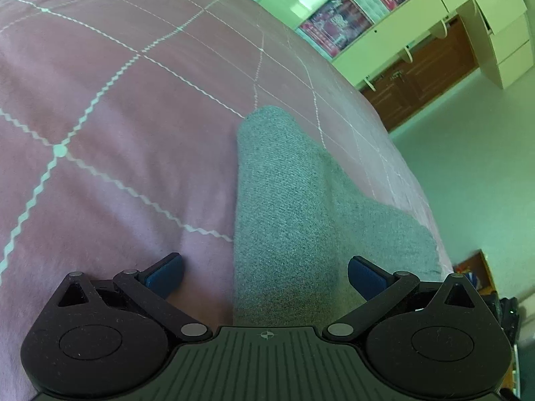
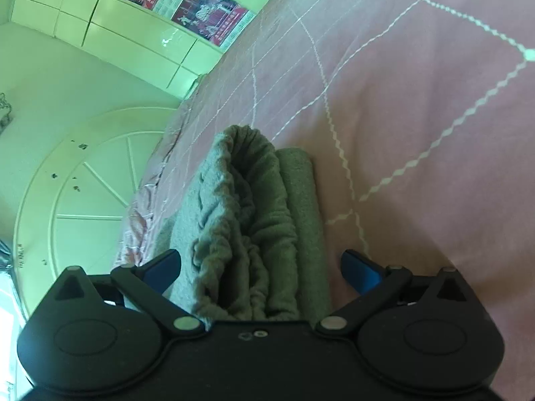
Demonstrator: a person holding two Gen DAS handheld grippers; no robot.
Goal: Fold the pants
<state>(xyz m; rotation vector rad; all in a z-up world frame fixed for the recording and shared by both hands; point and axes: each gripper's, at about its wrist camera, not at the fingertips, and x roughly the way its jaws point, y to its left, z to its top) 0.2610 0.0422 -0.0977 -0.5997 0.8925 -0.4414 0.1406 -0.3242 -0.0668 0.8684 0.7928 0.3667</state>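
Right wrist view: grey knit pants [image 2: 254,220], already folded into a thick stacked bundle, lie on the bed's pink quilted cover w/ white zigzag stitching [image 2: 418,127], close to the bed's edge. Gathered waistband end nearest the camera. Right hand-held gripper [image 2: 261,272] wide apart, blue pads flanking the bundle w/o pressing it; nothing held.

Left wrist view: same pants [image 1: 287,220] seen from the other end, smooth flat panel running away from the camera toward the bed edge. Left hand-held gripper [image 1: 264,277] also spread wide, empty; one pad over bare cover, other over the grey cloth, so it sits offset toward the bundle's side edge.

Key relation: in both views bundle's long axis runs straight ahead along each gripper's pointing line, so the two grippers seem to sit at opposite ends. Right one looks nearer and better centred on the cloth. Cannot tell if either pad touches fabric.

Judgement: fold looks largely done; a further fold would mean taking one end and carrying it along that axis. Loose waistband layers could slip apart.
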